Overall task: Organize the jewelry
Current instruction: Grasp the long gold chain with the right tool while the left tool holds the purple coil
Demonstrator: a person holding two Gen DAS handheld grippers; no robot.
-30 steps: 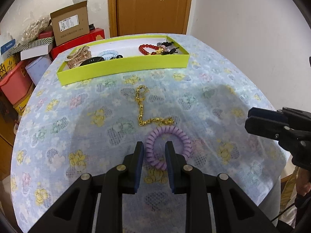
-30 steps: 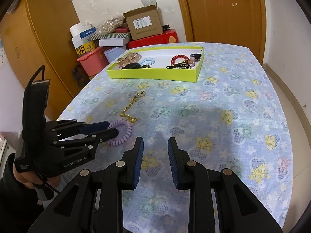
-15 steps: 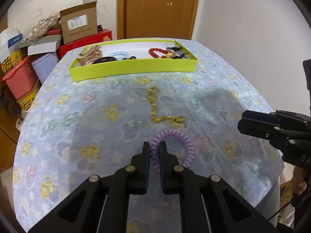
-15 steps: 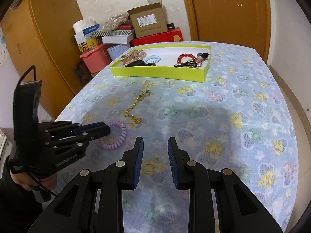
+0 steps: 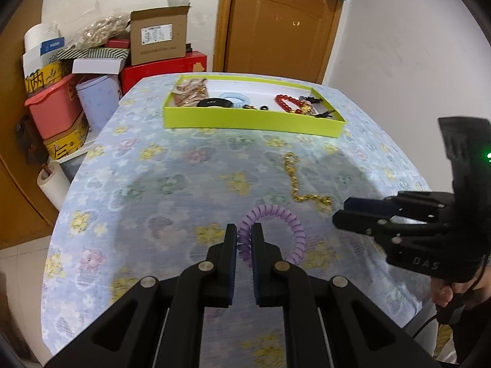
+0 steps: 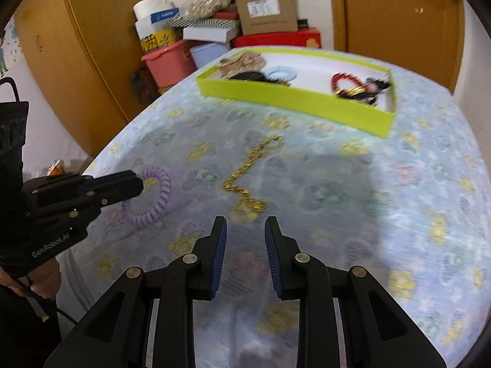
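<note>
Purple coil hair tie (image 5: 271, 233) lies on the floral tablecloth (image 5: 153, 184), near edge. Your left gripper (image 5: 244, 235) is clenched on its left side, jaws having just closed onto the coil. Gold chain (image 5: 299, 184) lies at 1 o'clock from the tie, untouched. Your right gripper (image 6: 245, 230) is partly open and empty, chain end just ahead at 12. Green tray (image 5: 251, 122) sits far at 12; its contents are small and blurry in the right view.
</note>
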